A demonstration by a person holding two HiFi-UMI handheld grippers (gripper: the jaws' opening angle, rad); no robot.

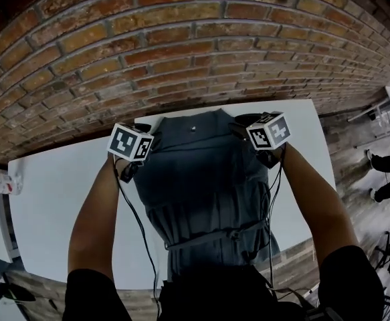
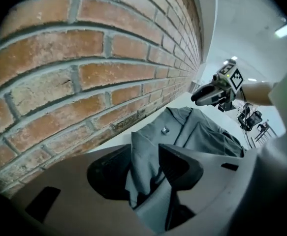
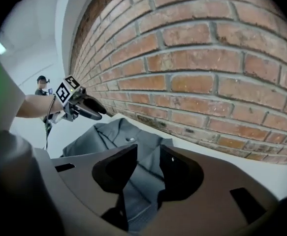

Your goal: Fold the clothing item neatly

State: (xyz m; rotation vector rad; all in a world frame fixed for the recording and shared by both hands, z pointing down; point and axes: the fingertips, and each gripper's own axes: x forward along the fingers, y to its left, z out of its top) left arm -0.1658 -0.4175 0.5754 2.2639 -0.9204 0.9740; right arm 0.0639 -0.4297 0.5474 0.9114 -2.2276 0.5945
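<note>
White table (image 1: 54, 206) by brick wall (image 1: 181, 39): grey dress (image 1: 201, 192) lies flat on it, skirt end hanging off the near edge. Left gripper (image 2: 145, 168) and right gripper (image 3: 145, 173) both have jaws parted, shoulder cloth loose between them. Risks: cloth snags as the grippers pull away, rumpling the shoulders; the overhang drags the dress off.

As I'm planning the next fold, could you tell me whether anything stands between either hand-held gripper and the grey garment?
Nothing visible does. The grey garment lies on the white table, and its shoulder fabric sits between the parted jaws of the left hand-held gripper and the right hand-held gripper.
</note>
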